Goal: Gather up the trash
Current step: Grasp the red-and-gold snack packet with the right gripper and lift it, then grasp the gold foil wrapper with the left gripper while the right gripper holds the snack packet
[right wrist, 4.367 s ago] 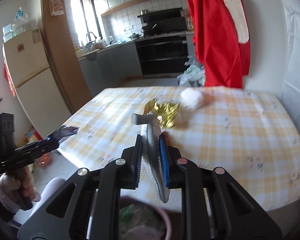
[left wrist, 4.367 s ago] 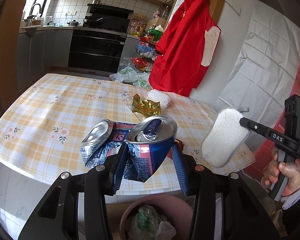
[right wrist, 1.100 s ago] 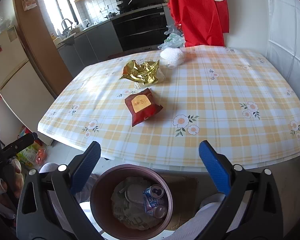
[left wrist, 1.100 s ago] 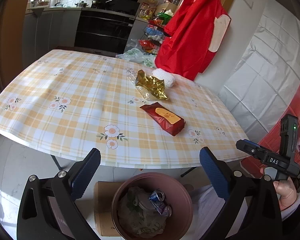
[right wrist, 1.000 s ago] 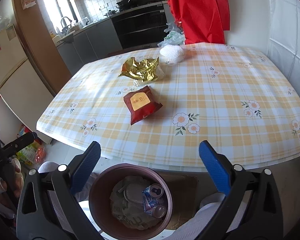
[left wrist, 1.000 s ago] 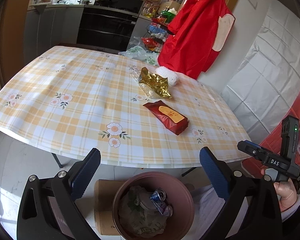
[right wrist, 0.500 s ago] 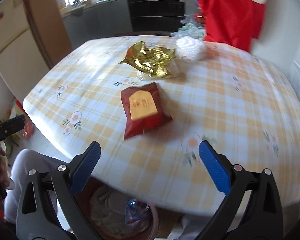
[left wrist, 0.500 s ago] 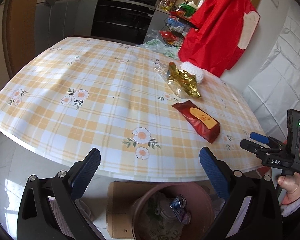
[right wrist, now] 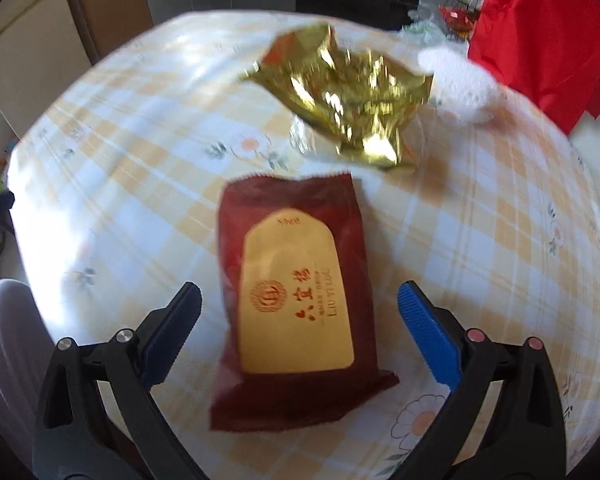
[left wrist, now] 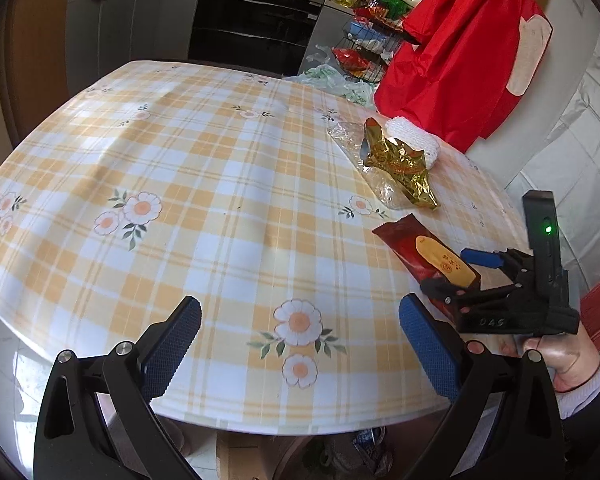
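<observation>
Tabletop (left wrist: 220,184) under a yellow checked cloth with flowers carries the remaining trash. The red packet (right wrist: 296,300) lies flat near the front edge, its yellow label facing up. Behind the packet sits a crumpled gold wrapper (right wrist: 340,92) on a scrap of clear film (left wrist: 380,184), and just behind the wrapper, touching it, is a white foam net (left wrist: 414,142). Nothing lies between the packet and the front edge.

The right hand-held gripper (right wrist: 300,328) hangs over the packet with its blue pads (right wrist: 428,336) spread wide, one on each side of the packet's lower half; whether they touch the cloth cannot be told. In the left view the same tool (left wrist: 472,276) shows at the packet's near end, held by a hand (left wrist: 560,356) in a light cuff.

The left hand-held gripper (left wrist: 300,336) is also spread wide and empty, above the cloth well to the left of the packet. Below the tabletop's front edge, part of a bin (left wrist: 352,452) with a can in it shows. A red garment (left wrist: 460,48) hangs behind the tabletop, beside a wire rack (left wrist: 360,56).
</observation>
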`<state>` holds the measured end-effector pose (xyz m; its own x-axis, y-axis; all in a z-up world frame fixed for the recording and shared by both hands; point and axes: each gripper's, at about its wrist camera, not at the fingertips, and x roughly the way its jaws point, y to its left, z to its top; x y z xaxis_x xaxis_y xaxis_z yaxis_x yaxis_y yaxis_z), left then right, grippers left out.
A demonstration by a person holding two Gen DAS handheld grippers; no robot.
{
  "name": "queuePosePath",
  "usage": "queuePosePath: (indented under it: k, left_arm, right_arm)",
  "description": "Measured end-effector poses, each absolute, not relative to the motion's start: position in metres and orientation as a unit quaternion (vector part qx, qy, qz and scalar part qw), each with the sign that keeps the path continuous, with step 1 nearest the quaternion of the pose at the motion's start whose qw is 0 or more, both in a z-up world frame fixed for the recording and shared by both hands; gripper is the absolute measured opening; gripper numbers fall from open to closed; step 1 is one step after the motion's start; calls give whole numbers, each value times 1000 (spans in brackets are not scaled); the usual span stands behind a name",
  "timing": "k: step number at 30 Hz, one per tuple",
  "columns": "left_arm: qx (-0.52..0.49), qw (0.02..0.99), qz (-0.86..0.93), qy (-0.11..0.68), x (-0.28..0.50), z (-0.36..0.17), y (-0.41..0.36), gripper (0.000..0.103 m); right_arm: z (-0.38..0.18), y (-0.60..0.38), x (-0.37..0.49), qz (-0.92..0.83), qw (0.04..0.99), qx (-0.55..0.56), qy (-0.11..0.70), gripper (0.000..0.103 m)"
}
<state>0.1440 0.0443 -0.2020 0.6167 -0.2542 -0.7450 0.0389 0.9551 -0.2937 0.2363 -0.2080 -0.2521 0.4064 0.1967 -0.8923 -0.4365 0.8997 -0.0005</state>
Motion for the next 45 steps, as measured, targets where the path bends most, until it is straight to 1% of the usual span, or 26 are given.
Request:
queuePosePath:
  k: [2,3,4,5,6,7,9,11,13,15,19,27,28,30,32,37,38,39,41,42,45]
  left_arm:
    - [-125,889,-87,433,150,-203,41,97]
    - [-133,886,-92,436,154,-205,41,97]
    - [-140,883,-96,437,157,-206,40,97]
    - [-147,881,-98,439,161,-208,40,97]
    - [-154,878,-100,442,165,-210,39,97]
    - [-157,877,-100,443,167,-211,38,97]
    - [-164,875,-104,444,173,-213,34,97]
    - [-177,871,-107,446,178,-215,32,97]
    - [-206,861,-115,450,185,-218,29,97]
    - [-234,853,-125,449,194,-219,25,97]
    - [-250,856,-143,429,209,-215,10,96]
    - [-264,854,-180,410,264,-207,-36,83]
    - [-266,854,-183,408,271,-207,-38,81]
    - [-256,863,-177,399,289,-206,-46,72]
    - [-231,874,-161,396,312,-207,-53,67]
    - [-221,868,-144,420,354,-221,-60,67]
    - [-217,865,-142,430,359,-225,-61,58]
    - [-208,862,-137,441,364,-228,-63,27]
    - [-182,867,-128,445,361,-224,-65,18]
    - [-176,873,-131,435,355,-217,-65,6]
    - [-153,890,-157,400,326,-188,-64,3]
  right_arm:
    - [-259,-213,239,202,823,-93,523,95]
    - [-259,-217,239,213,822,-76,523,88]
    - [-257,-221,237,212,829,-70,513,75]
    - [-256,-224,236,215,831,-69,508,69]
    - [-255,-227,236,215,834,-66,503,68]
    - [-252,-232,234,217,840,-55,494,63]
    - [-248,-242,231,219,849,-39,479,60]
    - [-239,-258,230,199,870,-18,451,60]
    - [-227,-283,231,170,894,26,413,59]
    - [-224,-300,232,149,906,51,392,59]
    - [-225,-321,233,131,911,80,382,59]
    - [-232,-327,225,134,907,104,386,59]
    - [-233,-329,223,134,906,109,387,59]
    - [-233,-331,220,134,905,115,387,59]
    - [-233,-333,216,132,904,120,388,59]
    - [-231,-341,205,125,903,136,387,59]
    - [-230,-343,202,124,903,139,387,59]
    - [-229,-344,200,123,903,141,387,59]
    - [-224,-349,193,120,905,142,384,59]
    - [-219,-352,189,119,906,143,380,59]
    - [-206,-359,178,115,910,149,369,59]
